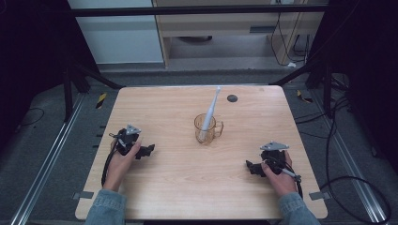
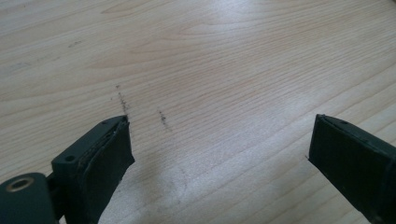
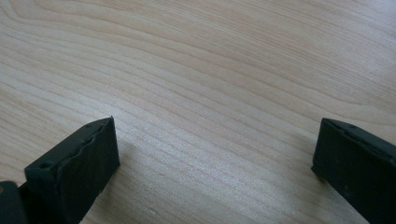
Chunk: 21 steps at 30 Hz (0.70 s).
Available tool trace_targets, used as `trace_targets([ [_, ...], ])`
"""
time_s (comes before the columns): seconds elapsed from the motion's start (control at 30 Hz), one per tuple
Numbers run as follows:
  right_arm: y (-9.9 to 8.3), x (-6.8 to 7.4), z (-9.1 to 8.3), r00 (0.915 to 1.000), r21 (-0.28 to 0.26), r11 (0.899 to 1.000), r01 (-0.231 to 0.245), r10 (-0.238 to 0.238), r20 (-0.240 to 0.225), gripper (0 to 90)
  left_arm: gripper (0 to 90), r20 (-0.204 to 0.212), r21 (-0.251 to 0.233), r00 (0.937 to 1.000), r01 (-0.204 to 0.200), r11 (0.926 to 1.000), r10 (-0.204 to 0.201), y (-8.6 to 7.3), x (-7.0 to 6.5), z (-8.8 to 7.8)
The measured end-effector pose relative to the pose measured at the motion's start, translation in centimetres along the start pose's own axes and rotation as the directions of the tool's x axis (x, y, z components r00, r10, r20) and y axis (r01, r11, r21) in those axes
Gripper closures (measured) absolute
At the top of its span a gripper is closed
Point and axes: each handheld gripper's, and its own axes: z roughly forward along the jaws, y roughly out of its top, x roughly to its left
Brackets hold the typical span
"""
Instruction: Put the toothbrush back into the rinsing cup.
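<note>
From the high view I had the left hand-held gripper (image 1: 146,151) resting low on the desk (image 1: 178,187) at the left, jaws pointing inward toward the middle, and the right hand-held gripper (image 1: 252,167) sitting at the right side, its jaws pointing back the other way. Between them and a bit farther from me stood the amber glass mug (image 1: 207,128), upright, handle turned to the right, well apart from both grippers. A pale blue toothbrush (image 1: 210,113) stood in the mug, leaning up and away toward the far edge, head end on top. A small dark round cap (image 1: 232,98) sat in the desk surface near the far edge, just beyond the toothbrush tip. Looking along the left hand-held gripper (image 2: 219,140), I saw its two black jaws spread wide, bare wood between them and a few dark scuff marks (image 2: 122,99) on the grain just ahead. The right hand-held gripper (image 3: 215,144) read the same: jaws wide apart, nothing between them, plain wood grain beneath. Denim sleeves (image 1: 105,206) came in from the near edge.
</note>
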Motion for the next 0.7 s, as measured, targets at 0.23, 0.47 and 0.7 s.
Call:
trace_targets([
  [0.23,0.0,0.0,0.0,1.0000,0.000,1.000,-0.001,0.001,0.000,0.5,5.6,-0.008,0.007,0.9997,0.022,0.9997,-0.022,-0.6,0.6,0.5],
  [0.47,0.0,0.0,0.0,1.0000,0.000,1.000,-0.001,0.001,0.000,0.4,5.2,-0.013,0.017,0.9995,0.031,0.9994,-0.030,-1.0,0.8,1.1],
  [0.7,0.0,0.0,0.0,1.0000,0.000,1.000,-0.001,0.001,0.000,0.4,3.5,-0.013,0.003,0.9995,0.029,0.9996,-0.029,-1.2,0.9,1.2],
])
